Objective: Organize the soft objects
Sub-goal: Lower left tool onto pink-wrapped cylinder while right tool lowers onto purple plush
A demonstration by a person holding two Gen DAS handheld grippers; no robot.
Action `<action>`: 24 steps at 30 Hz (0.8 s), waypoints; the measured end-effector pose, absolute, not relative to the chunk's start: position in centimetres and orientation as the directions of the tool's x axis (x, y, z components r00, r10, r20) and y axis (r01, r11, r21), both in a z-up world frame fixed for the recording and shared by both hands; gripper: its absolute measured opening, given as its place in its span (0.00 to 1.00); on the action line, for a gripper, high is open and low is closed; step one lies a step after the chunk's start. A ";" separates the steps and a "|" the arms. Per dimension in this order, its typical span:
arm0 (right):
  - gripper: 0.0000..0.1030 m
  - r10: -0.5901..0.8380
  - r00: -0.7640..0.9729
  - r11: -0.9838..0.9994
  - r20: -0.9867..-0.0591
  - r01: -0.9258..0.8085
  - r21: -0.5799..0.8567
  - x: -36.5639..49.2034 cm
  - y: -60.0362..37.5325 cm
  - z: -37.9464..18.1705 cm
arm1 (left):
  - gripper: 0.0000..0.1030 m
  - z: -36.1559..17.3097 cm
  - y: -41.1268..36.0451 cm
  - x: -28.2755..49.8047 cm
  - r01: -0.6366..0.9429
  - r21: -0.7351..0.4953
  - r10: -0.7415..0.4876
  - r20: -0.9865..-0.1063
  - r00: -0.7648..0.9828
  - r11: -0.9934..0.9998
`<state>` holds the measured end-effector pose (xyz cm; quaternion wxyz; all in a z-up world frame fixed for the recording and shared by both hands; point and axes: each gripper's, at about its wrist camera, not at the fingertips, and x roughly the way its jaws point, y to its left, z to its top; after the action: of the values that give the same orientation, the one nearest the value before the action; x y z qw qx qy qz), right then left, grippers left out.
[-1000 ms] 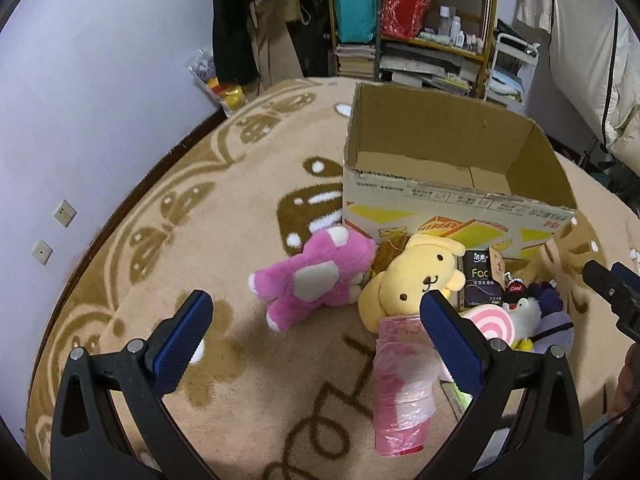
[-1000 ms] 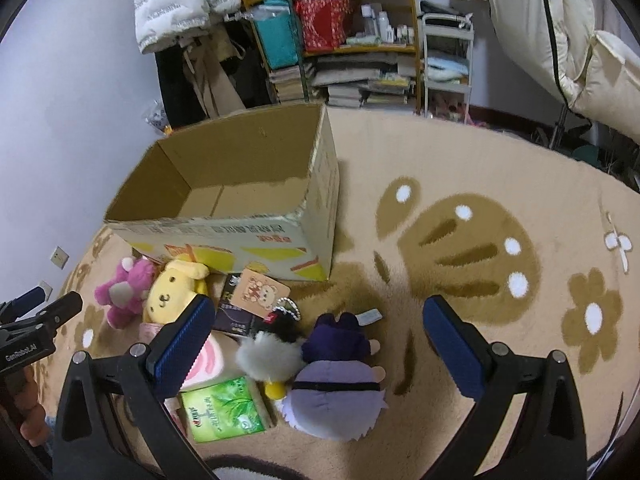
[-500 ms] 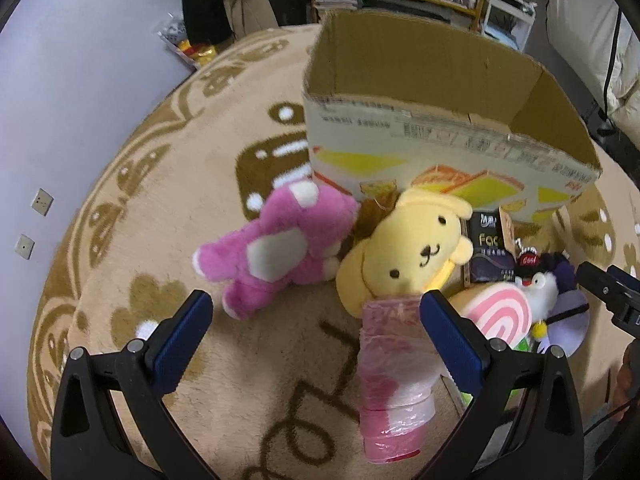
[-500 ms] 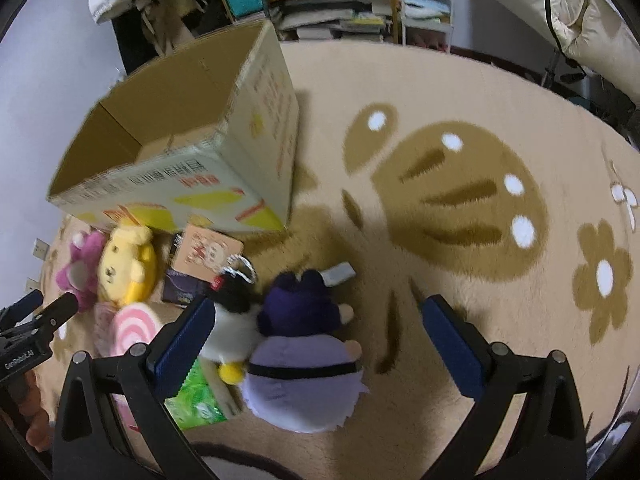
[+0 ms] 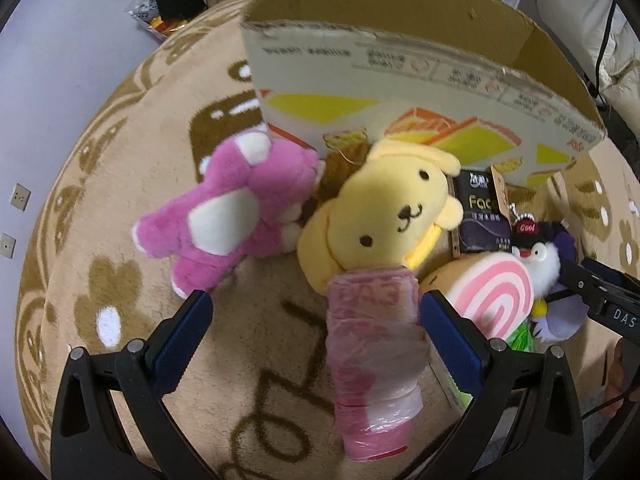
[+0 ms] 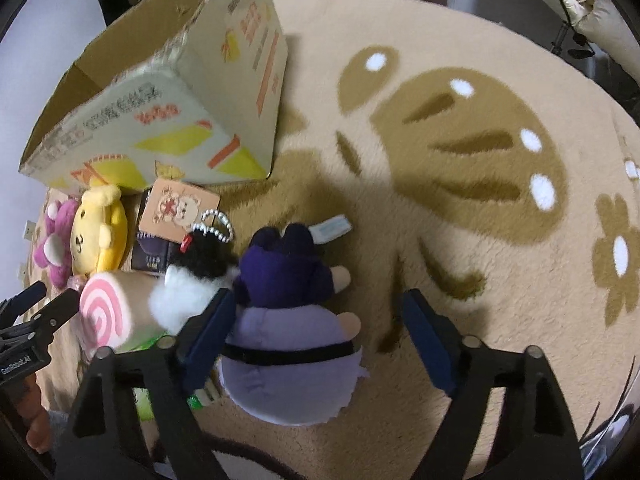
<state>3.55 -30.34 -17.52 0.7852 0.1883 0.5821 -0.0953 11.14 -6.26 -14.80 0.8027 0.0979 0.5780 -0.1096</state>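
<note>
Soft toys lie on the rug in front of an open cardboard box (image 5: 400, 64). In the left wrist view, my left gripper (image 5: 316, 320) is open, its jaws on either side of a pink plastic-wrapped roll (image 5: 372, 356) that lies below a yellow dog plush (image 5: 380, 216). A pink bear plush (image 5: 236, 216) lies to the left, a pink swirl roll plush (image 5: 492, 300) and a penguin plush (image 5: 536, 256) to the right. In the right wrist view, my right gripper (image 6: 316, 332) is open low over a purple doll plush (image 6: 288, 320). The box (image 6: 160, 112) stands behind.
A dark tissue pack (image 5: 480, 216) and a cardboard bear tag (image 6: 180, 208) lie by the box. A green packet (image 6: 148, 344) peeks out under the swirl roll. Shelves and furniture stand beyond the round patterned rug (image 6: 480, 160).
Both grippers have come down and forward toward the toys. The left now frames the pink wrapped roll; the right now straddles the purple doll. Both stay open.
</note>
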 end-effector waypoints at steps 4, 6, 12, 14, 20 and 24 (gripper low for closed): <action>0.83 0.071 0.294 0.915 -0.953 0.362 0.179 3.5 -29.5 -17.9 | 0.99 -15.3 -7.1 11.0 0.297 0.069 -0.029 -0.950 0.312 0.952; 0.83 0.073 0.293 0.916 -0.953 0.359 0.181 3.4 -29.2 -18.1 | 0.99 -15.6 -7.3 11.0 0.292 0.072 -0.024 -0.949 0.313 0.954; 0.71 0.098 0.306 0.916 -0.947 0.344 0.206 3.4 -28.8 -18.1 | 0.99 -16.0 -6.7 11.3 0.255 0.041 -0.038 -0.955 0.296 0.966; 0.57 0.138 0.317 0.911 -0.938 0.331 0.246 3.3 -28.5 -17.9 | 0.95 -16.1 -6.5 11.3 0.251 0.032 -0.045 -0.955 0.292 0.968; 0.54 0.141 0.323 0.914 -0.936 0.322 0.249 3.0 -28.0 -17.0 | 0.66 -16.2 -6.3 11.2 0.253 -0.060 -0.125 -0.960 0.251 0.966; 0.53 0.133 0.339 0.914 -0.931 0.321 0.247 2.7 -27.9 -16.2 | 0.44 -15.8 -6.8 10.6 0.270 -0.105 -0.171 -0.957 0.234 0.957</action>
<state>2.70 -27.90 -16.23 0.7937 0.1982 0.5720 -0.0591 10.63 -6.83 -15.80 0.7844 0.0411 0.6027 -0.1407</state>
